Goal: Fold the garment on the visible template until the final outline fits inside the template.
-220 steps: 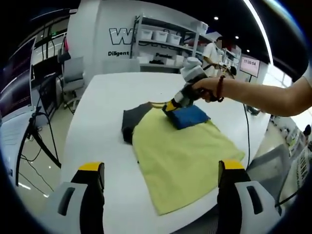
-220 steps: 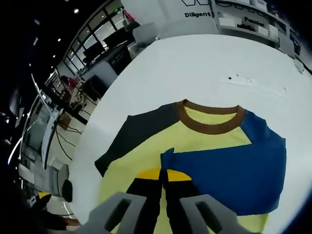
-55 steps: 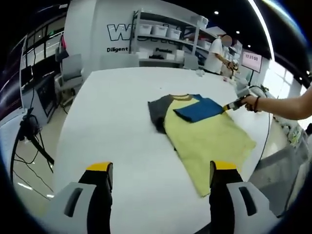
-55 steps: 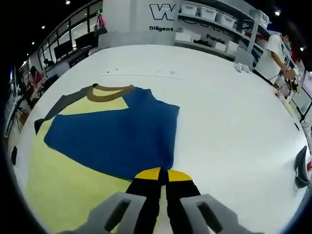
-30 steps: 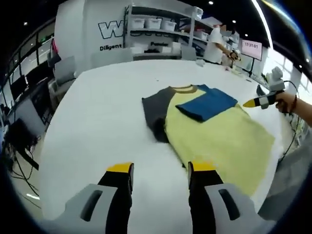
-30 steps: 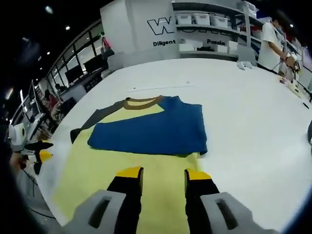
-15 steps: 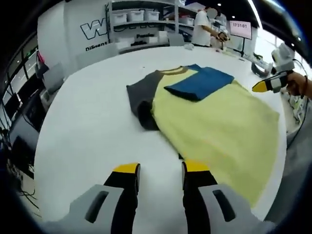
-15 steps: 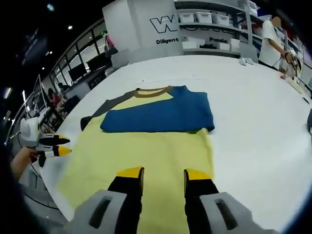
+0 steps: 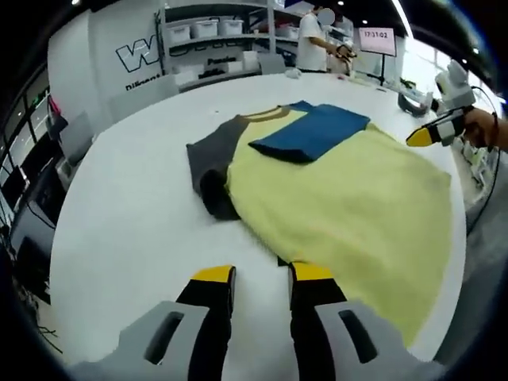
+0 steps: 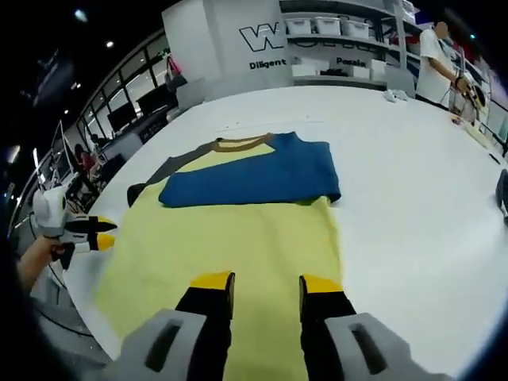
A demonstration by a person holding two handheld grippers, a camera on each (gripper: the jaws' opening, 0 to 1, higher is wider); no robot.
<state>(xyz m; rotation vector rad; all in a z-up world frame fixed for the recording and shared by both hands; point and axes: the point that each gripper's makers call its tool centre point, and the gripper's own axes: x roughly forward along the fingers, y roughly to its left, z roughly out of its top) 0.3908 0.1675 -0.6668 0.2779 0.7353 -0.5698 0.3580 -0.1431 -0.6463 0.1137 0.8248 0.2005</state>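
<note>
Left gripper view: the left gripper [image 9: 261, 274] hangs at the shirt's [image 9: 341, 198] near side edge, jaws narrowly parted, holding nothing, seemingly lining up the grey sleeve [image 9: 210, 163]. The right gripper [image 10: 262, 284], also slightly parted and empty, hovers over the hem. The shirt lies mid-table [image 9: 127, 230], its blue sleeve [image 10: 254, 181] folded across so that side is narrower.

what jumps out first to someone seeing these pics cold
A big yellow T-shirt lies flat on the white table, its blue sleeve folded across the chest and its dark grey sleeve out to the side. The right gripper hangs open over the hem; the left gripper hangs open at the shirt's edge.
</note>
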